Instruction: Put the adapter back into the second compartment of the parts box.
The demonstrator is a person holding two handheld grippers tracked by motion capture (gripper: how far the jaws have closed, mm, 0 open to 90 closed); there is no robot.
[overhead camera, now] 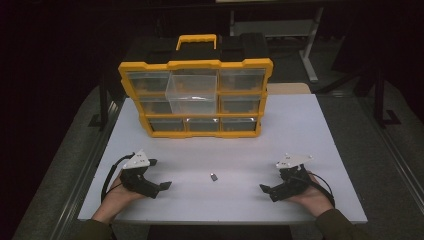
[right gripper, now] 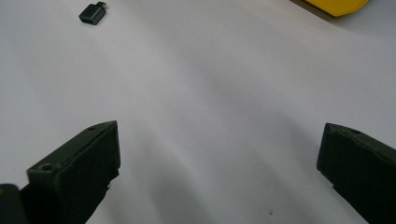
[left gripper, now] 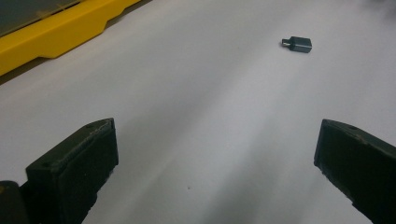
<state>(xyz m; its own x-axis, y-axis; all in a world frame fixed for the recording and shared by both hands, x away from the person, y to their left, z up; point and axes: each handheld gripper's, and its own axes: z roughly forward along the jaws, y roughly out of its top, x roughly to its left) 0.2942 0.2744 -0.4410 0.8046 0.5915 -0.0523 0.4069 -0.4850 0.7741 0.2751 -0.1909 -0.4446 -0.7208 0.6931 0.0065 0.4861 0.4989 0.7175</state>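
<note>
No writing can be read on the yellow plastic organiser case with clear drawers [overhead camera: 195,97]. On the white tabletop [overhead camera: 300,130], the left gripper [overhead camera: 162,187] and right gripper [overhead camera: 265,189] both gape wide, holding nothing. The small dark grey metal adapter [overhead camera: 214,176] lies between them, well apart from each.

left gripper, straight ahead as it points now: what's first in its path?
Bare table, most likely. The left gripper, jaws open, aims between the small dark adapter and the yellow organizer; neither sits squarely in line, though depth is unclear.
</note>
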